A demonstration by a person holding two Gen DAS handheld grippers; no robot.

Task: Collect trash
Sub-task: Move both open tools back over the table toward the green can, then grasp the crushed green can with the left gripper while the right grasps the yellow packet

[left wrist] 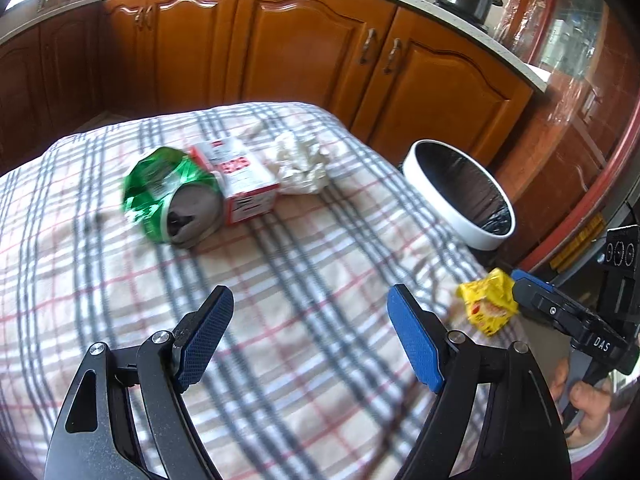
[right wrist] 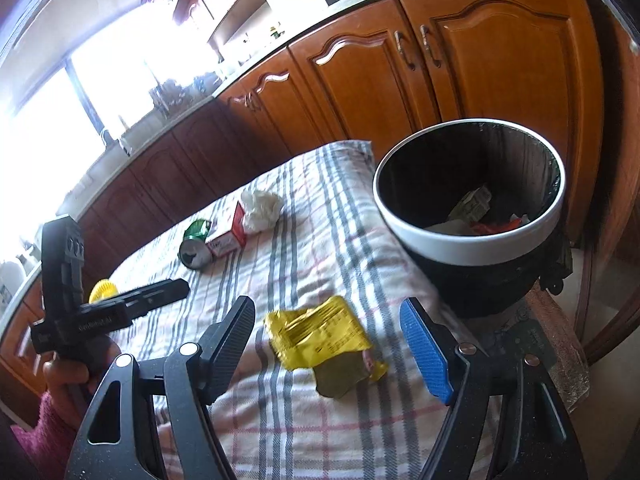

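Some trash already lies in our bin (right wrist: 468, 236) off the desk's (right wrist: 320, 208) right edge. Four pieces remain: yellow wrapper (right wrist: 320, 336) between our released right gripper (right wrist: 328, 340), plus can (left wrist: 172, 196), box (left wrist: 244, 184), tissue (left wrist: 300, 164) mid-desk. Left gripper (left wrist: 308, 340) gapes empty.

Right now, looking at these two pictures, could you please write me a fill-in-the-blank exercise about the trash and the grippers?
1. The crumpled yellow wrapper lies between the open fingers of the ____ gripper.
2. The crushed green can touches a red-and-white ____.
3. The round white-rimmed bin already holds some ____.
4. The left gripper holds ____.

Missing words: right; box; trash; nothing
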